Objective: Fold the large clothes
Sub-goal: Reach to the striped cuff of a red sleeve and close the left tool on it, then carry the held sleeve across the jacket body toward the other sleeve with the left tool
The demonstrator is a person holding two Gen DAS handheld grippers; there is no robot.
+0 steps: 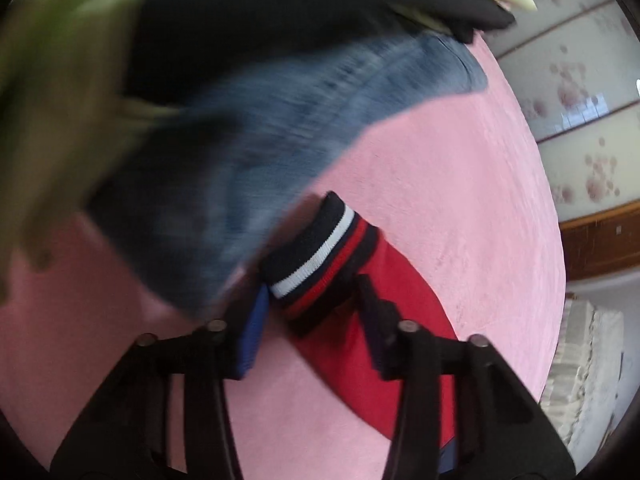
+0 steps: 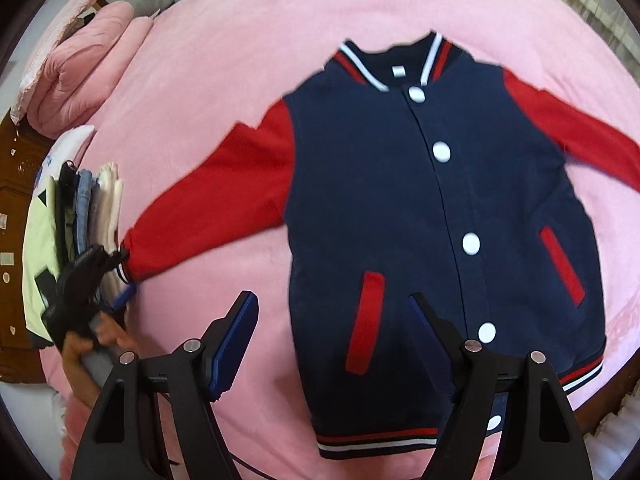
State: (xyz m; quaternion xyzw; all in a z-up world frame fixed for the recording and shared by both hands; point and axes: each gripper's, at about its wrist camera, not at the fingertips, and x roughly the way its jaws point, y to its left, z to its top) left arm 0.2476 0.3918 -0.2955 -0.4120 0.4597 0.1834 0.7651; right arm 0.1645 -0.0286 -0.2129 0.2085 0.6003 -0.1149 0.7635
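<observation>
centrally, a navy jacket (image 2: 420, 220) with red sleeves is laid flat, front up and snapped shut, on a pink bedspread (image 2: 240, 40). its striped cuff (image 1: 320, 256) is bracketed by the left gripper (image 1: 310, 300), whose fingers are narrowed around it; whether the pads press cannot be told. the right gripper (image 2: 332, 312) is held spread above the hem corner. folded clothes (image 2: 92, 216) are stacked beside the cuff.
</observation>
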